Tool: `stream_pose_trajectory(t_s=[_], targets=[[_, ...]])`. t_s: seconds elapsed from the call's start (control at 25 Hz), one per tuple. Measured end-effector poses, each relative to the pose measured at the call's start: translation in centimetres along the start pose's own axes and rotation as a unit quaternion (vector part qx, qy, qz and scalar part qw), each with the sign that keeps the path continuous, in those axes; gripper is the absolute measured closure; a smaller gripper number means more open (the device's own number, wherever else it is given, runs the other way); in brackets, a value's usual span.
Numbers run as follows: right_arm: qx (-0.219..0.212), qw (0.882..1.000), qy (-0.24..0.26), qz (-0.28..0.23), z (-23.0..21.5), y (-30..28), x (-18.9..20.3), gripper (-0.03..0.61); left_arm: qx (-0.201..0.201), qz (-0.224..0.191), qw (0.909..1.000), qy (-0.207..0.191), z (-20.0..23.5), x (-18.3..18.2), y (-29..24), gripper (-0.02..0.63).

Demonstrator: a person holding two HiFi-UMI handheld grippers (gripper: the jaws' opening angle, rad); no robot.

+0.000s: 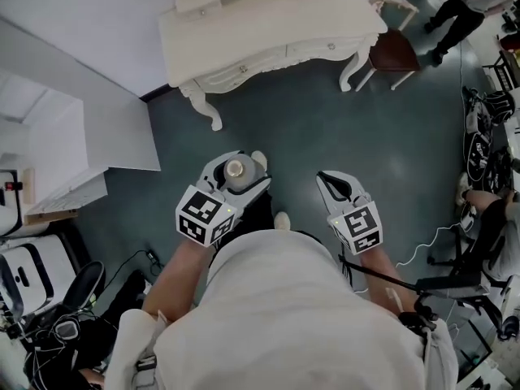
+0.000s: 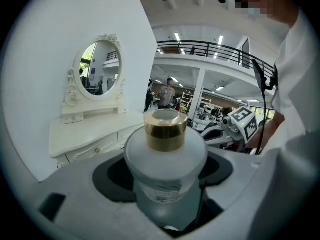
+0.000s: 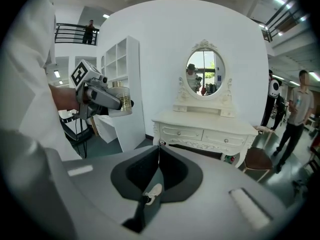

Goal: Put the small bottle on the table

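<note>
My left gripper [image 1: 242, 171] is shut on the small bottle [image 1: 238, 170], a frosted white bottle with a gold cap, held above the floor. In the left gripper view the small bottle [image 2: 165, 151] stands upright between the jaws. My right gripper [image 1: 334, 187] is shut with nothing in it; in the right gripper view its tips [image 3: 159, 145] meet. The white dressing table [image 1: 268, 31] stands ahead, across a stretch of floor. It also shows as the dressing table [image 3: 207, 129] with an oval mirror [image 3: 205, 73]. The right gripper view catches the left gripper [image 3: 102, 96] at its left.
A white shelf unit [image 1: 77, 145] stands to the left. A dark-seated chair [image 1: 394, 51] sits beside the table's right end. A person [image 1: 459, 10] stands at the far right. Cables and equipment [image 1: 49, 323] lie at my lower left and along the right edge [image 1: 487, 136].
</note>
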State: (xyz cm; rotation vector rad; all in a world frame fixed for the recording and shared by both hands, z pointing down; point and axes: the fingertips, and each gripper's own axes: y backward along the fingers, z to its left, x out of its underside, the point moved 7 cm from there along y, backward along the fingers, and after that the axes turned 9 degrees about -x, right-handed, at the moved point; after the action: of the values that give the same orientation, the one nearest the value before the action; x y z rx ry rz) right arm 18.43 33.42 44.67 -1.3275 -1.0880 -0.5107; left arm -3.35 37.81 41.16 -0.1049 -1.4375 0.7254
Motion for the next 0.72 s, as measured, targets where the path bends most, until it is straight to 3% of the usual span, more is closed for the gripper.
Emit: stream_pose_trajectory(t_s=[0.36, 0.72], targets=[[0.033, 0.999, -0.022, 0.020, -8.5, -5.1, -7.1, 0.577, 0.046, -0.005, 0.9988, -0.019, 9.6, -7.2, -9.3, 0.276], [0.056, 0.998, -0.010, 0.018, -15.4, -13.7, -16.1, 0.577, 0.045, -0.015, 0.9974, -0.055, 21.1, -14.0, -14.8, 0.276]])
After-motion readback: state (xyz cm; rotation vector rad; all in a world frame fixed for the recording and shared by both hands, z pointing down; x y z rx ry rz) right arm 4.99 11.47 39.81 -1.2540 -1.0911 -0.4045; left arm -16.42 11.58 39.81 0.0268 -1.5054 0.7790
